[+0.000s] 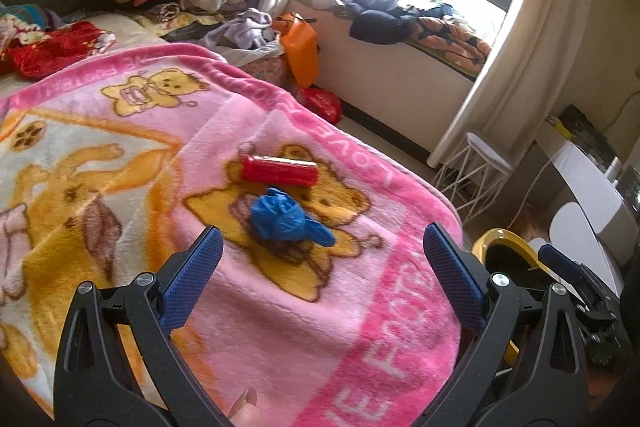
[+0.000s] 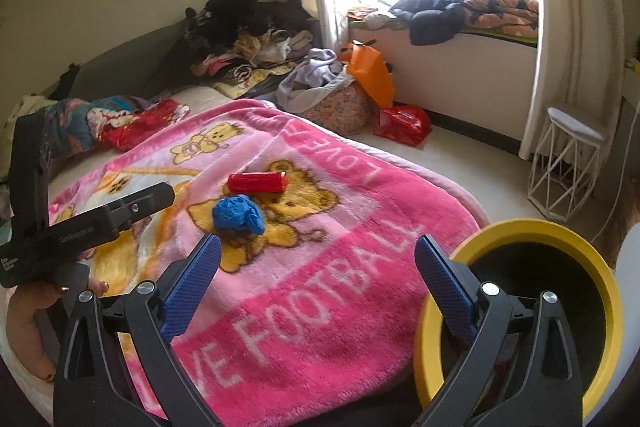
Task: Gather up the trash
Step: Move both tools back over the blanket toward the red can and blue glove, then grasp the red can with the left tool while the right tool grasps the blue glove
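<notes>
We take the pink blanket (image 2: 320, 267) as our landmark: it covers the near end of the bed (image 2: 192, 93) and carries a teddy-bear print and white lettering. Beyond the blanket's far edge, clothes (image 2: 248, 39) are heaped against the wall. Off its right side, on the floor, stands a round yellow bin (image 2: 600, 267) with a dark inside, its rim just beside the blanket's hanging corner; in the left wrist view the same bin (image 1: 500, 239) peeks out past that corner. Further right of the blanket is a white wire stool (image 2: 568, 163).

On the blanket's bear print lie 2 pieces of trash. The red cylinder (image 1: 279, 169) lies on its side, and the crumpled blue wad (image 1: 286, 217) sits just beside it, nearer to us; they look close but we cannot tell if they touch.

Our left gripper (image 1: 320, 247) hangs above the blanket, short of the wad, jaws spread wide with nothing between them. Our right gripper (image 2: 316, 259) is over the blanket's right part, next to the bin, jaws likewise spread and holding nothing.
</notes>
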Demonstrator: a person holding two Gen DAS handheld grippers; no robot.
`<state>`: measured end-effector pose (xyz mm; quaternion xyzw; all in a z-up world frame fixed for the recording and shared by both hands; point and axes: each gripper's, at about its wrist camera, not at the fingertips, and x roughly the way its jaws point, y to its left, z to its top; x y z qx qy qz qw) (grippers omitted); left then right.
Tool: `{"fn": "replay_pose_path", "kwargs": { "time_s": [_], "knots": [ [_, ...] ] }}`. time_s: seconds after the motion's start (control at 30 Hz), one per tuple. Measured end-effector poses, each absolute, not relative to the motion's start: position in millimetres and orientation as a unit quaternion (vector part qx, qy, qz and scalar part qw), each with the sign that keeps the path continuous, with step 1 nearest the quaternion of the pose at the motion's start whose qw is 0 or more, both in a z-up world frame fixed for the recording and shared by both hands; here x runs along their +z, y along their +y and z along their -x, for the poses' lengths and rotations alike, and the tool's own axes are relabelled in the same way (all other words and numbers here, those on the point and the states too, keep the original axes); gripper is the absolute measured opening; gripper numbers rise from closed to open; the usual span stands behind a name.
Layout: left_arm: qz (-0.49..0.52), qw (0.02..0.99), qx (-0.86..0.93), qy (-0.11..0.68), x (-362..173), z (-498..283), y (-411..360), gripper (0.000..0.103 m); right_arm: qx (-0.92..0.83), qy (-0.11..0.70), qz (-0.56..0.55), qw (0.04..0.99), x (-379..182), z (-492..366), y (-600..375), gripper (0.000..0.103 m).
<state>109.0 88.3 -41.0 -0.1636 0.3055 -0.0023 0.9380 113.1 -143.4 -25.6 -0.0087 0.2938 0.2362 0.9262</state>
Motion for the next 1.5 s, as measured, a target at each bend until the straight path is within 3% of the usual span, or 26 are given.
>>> {"fn": "replay_pose_path", "kwargs": {
  "time_s": [0.77, 1.03, 1.4, 1.5],
  "knots": [
    [0.160, 0.929, 0.047, 0.331, -55, -162, 144, 0.092, 0.303, 0.327, 0.052, 0.894, -65, -162, -62, 0.094],
    [0.157, 0.923, 0.040, 0.349, -62, -200, 152, 0.092, 0.303, 0.364, 0.033, 0.880, -88, -190, -47, 0.065],
    [0.083, 0.911, -0.010, 0.403, -79, -262, 144, 0.092, 0.325, 0.395, 0.024, 0.859, -112, -214, -28, 0.050],
    [0.058, 0.908, -0.030, 0.413, -83, -275, 139, 0.092, 0.329, 0.405, 0.030, 0.852, -118, -219, -20, 0.037]
  ]
}}
